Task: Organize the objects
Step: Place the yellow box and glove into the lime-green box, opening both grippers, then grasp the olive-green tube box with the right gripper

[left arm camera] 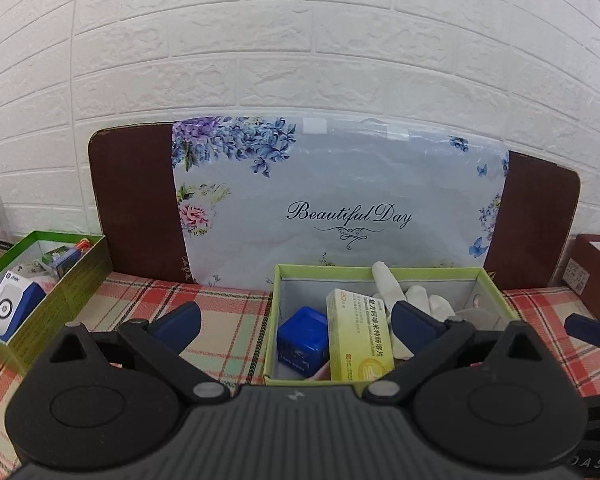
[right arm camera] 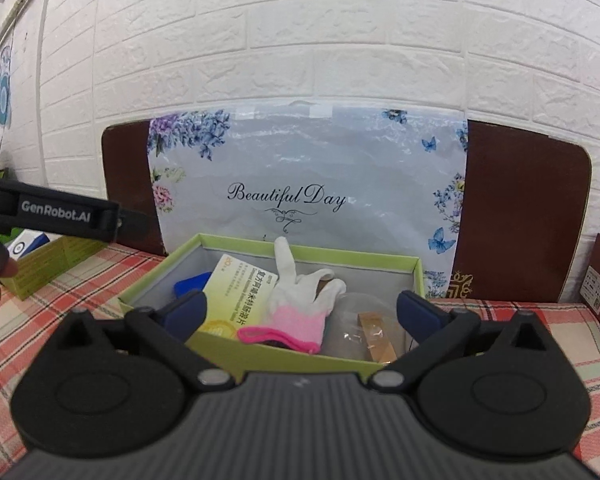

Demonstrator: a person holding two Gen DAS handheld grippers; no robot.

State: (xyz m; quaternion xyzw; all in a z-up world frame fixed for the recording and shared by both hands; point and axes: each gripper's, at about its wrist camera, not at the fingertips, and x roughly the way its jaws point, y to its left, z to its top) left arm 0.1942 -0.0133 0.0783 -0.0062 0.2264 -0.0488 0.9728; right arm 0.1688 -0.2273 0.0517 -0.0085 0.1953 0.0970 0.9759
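Glove [right arm camera: 300, 300] in green box [right arm camera: 380, 262], between right tongs [right arm camera: 300, 314] spread wide

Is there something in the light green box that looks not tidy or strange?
Yes. The white glove with a pink cuff lies crumpled in the light green box, one finger sticking up past the rim. The yellow medicine box beside it leans tilted.

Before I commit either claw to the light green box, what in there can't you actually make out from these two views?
- Blue cube: lower part hidden by the light green box wall, left view; mostly behind the medicine carton, right view.
- Clear dome contents: blurred, right view.
- White glove: cuff hidden behind the left claw finger, left view.
- Dark green box: contents too small.
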